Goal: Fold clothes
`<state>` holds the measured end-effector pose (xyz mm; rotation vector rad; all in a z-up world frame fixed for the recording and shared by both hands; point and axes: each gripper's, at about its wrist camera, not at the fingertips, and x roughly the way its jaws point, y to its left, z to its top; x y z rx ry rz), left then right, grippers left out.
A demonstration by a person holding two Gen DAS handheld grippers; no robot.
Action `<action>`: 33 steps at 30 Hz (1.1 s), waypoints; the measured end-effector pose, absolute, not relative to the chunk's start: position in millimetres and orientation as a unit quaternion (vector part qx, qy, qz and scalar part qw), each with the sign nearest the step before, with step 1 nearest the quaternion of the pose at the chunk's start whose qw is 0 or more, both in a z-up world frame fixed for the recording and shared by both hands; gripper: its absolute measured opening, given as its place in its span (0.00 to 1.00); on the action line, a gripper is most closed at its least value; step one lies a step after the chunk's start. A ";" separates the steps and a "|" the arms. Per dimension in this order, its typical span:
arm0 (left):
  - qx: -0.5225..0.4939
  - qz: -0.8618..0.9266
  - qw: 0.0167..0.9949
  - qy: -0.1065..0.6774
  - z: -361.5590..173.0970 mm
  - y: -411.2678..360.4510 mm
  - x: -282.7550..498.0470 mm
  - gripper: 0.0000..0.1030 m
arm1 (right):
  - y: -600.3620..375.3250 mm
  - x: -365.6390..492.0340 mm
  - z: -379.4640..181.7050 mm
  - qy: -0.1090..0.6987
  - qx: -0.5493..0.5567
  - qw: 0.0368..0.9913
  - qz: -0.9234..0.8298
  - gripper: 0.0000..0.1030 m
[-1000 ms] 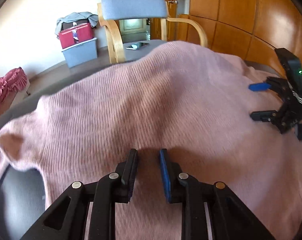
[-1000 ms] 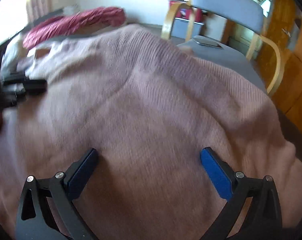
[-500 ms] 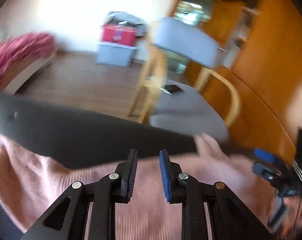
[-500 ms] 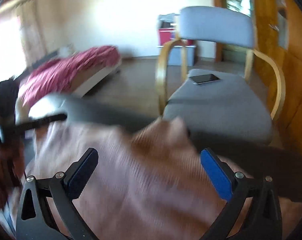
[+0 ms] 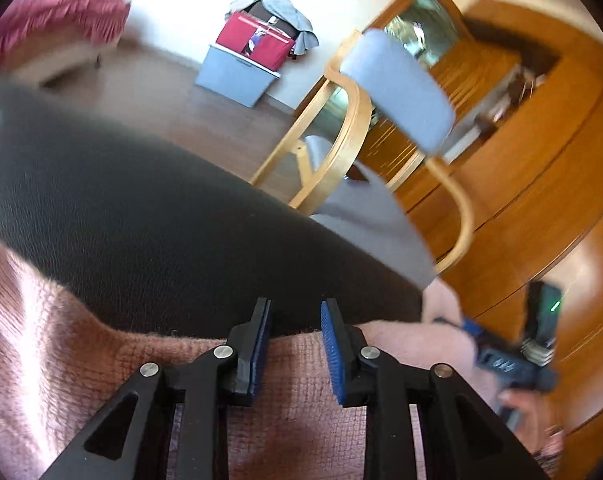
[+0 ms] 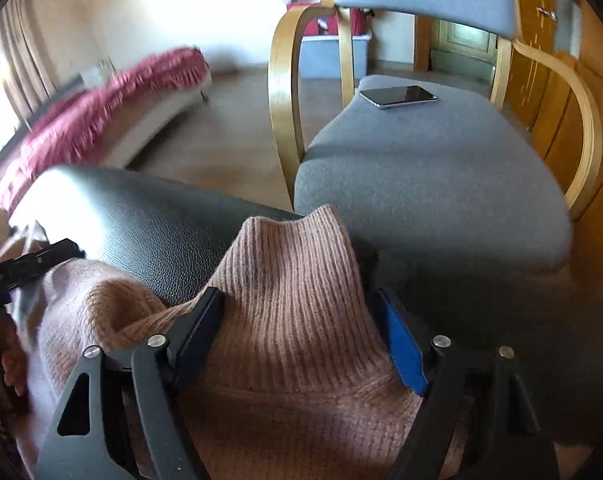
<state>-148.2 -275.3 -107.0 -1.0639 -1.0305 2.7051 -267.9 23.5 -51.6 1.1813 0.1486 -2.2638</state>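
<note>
Nearest to me, my right gripper [image 6: 297,320] straddles a raised ridge of the pink sweater [image 6: 289,288]; its jaws are closing with that ribbed knit between them, though I can't tell whether the pads already press on it, since the fabric bulges over their inner faces. I read this as taking hold of the far edge to bring it over for a fold. My left gripper [image 5: 293,344] sits with its jaws narrowly apart over the sweater's edge [image 5: 301,360]; the knit lies under and behind the pads and I see nothing pinched between the tips, so I judge it unloaded. The sweater lies on the black leather-textured table [image 5: 121,216], bunched toward my side, its far part bare. How the rest of the garment lies is cut off below both views, and the left view is smeared at the right, where the other gripper is only a dark blur. Beyond the table stands a grey-cushioned wooden chair [image 6: 421,168] with a phone [image 6: 397,96] on its seat; farther off, a red-covered bed [image 6: 101,120] and a storage box [image 5: 237,76].
</note>
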 end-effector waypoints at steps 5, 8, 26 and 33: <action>-0.359 0.888 0.000 -0.287 -97.9 -258.0 -156.6 0.23 | 39.3 -265.7 -44.8 0.035 0.427 0.285 -0.858 0.41; -0.374 0.893 -0.005 -0.250 -90.5 -243.9 -170.9 0.23 | 52.1 -268.9 -45.1 0.010 0.430 0.294 -0.853 0.36; -0.513 0.776 0.266 -0.251 -86.0 -171.1 -267.4 0.26 | 87.4 -285.4 -52.9 -0.174 0.440 0.367 -0.801 0.69; -0.554 0.750 0.303 -0.196 -87.4 -118.3 -284.4 0.28 | 90.3 -294.6 -59.0 -0.207 0.434 0.370 -0.795 0.69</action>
